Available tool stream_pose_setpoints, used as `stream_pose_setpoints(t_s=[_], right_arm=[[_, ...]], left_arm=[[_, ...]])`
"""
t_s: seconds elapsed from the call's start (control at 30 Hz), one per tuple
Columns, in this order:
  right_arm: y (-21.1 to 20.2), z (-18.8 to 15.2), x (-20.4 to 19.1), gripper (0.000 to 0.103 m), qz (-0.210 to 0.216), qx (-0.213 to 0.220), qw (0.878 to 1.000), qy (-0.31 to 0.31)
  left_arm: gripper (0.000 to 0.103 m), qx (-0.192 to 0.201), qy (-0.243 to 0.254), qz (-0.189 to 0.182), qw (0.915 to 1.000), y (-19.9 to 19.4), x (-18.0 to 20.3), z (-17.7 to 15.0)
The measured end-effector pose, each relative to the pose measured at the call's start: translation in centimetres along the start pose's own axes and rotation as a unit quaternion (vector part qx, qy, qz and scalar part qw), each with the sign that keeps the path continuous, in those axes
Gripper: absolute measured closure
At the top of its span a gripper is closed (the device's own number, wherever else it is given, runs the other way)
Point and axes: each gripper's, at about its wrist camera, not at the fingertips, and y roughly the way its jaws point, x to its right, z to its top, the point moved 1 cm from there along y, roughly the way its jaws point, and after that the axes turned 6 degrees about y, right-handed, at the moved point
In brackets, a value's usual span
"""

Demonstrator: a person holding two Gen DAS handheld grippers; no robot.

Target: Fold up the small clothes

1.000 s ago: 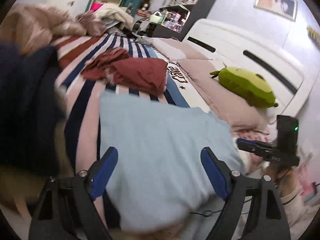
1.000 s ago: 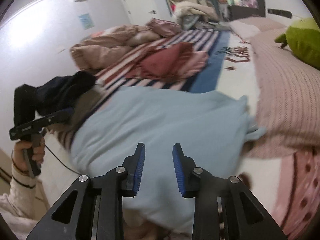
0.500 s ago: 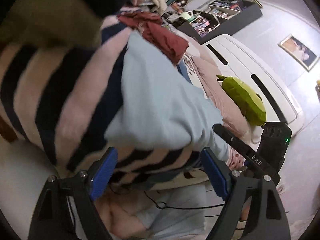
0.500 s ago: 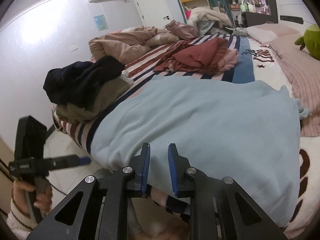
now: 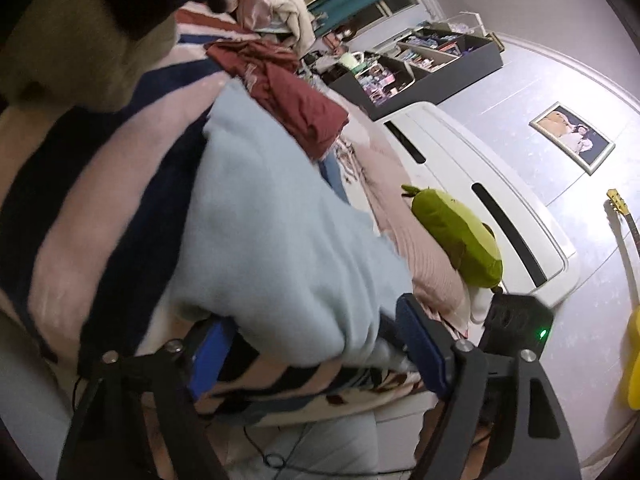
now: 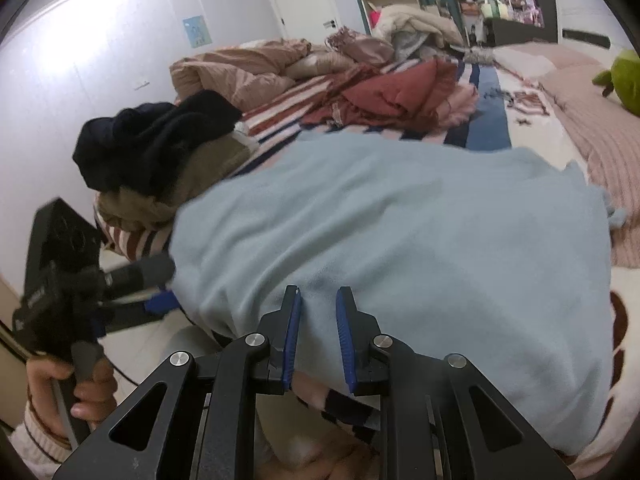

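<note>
Bed (image 6: 496,92) with striped cover fills everything ahead of both hand-held grippers; white headboard (image 5: 500,200) off to the right of the left hand-held gripper. Light blue garment (image 6: 400,220) is the task item: spread flat across the near part of the bed, its near edge hanging over the bed side directly in front of both tools. Pink rumpled duvet (image 6: 240,68) far ahead-left of the right hand-held gripper. Dark red clothes pile (image 6: 400,88) lies beyond the blue garment, well apart from it in the right wrist view. Navy garment on a khaki one (image 6: 160,152) sits ahead-left of the right hand-held gripper, just beside the blue garment's left edge. Green plush toy (image 5: 460,236) lies ahead-right of the left hand-held gripper, against the headboard. Left hand-held gripper (image 5: 316,356): jaws wide apart, straddling the garment's overhanging left corner, fabric between the blue pads but not pinched. Right hand-held gripper (image 6: 318,336): jaws narrow but with a visible gap, hem of the blue garment sitting in that gap; can't tell whether the pads actually bite the cloth. From the right wrist view the left tool shows at far left, its tip touching the garment's left corner, held by the person's left hand (image 6: 80,388). Motion blur on the near fabric edge in both views.
</note>
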Motion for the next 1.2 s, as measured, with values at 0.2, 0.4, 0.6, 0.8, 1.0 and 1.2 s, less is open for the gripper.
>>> stream_pose_setpoints(t_s=[0.2,0.4,0.6,0.8,1.0,1.2], right_arm=[[0.6,-0.4,0.2,0.090,-0.008,-0.009,1.000,-0.001],[-3.7,0.8,3.3,0.090,0.003,0.037,0.999,0.031],[-11.1,1.2,9.2,0.090,-0.040,0.119,0.989,0.082],[-15.6,0.0,13.0,0.090,-0.076,0.160,0.977,0.122],[-17.1,-0.8,15.1,0.089,-0.088,0.166,0.971,0.146],[-15.9,0.5,13.4,0.078,-0.071,0.152,0.980,0.105]], left_arm=[[0.076,0.004,0.037,0.015,0.9992,1.9,1.0,2.1],[0.083,0.004,0.135,0.014,0.9907,3.0,5.6,4.6],[0.084,-0.035,0.261,-0.030,0.9642,7.6,13.2,5.1],[0.084,-0.199,0.366,-0.083,0.9055,16.3,18.6,-0.9],[0.081,-0.277,0.347,-0.128,0.8867,18.7,18.2,-4.8],[0.044,-0.245,0.339,-0.134,0.8984,13.7,17.9,-2.8]])
